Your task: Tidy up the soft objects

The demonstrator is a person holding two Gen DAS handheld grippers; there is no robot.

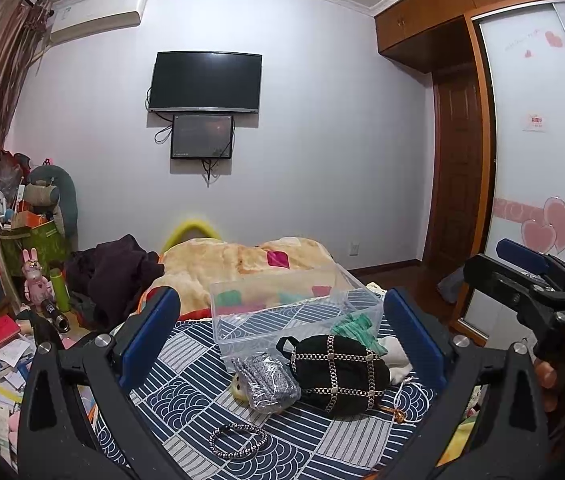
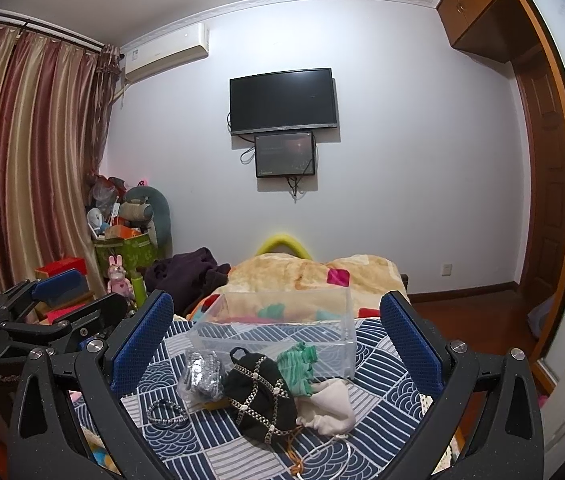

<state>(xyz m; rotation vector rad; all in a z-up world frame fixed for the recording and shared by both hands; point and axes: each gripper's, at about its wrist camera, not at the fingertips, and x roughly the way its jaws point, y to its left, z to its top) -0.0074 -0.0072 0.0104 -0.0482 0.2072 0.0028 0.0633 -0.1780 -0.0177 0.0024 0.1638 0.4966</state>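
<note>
On the blue patterned bedspread lies a black hat with chain trim, a grey knit item in a plastic bag, a green cloth, a white pouch and a braided band. A clear plastic box stands behind them, empty. My left gripper is open above the pile. My right gripper is open above the same pile: hat, bagged knit, green cloth, pouch, band, box.
A beige blanket and dark clothes lie further up the bed. Cluttered boxes, toys and papers fill the floor at left. A wardrobe and door stand at right; a TV hangs on the wall.
</note>
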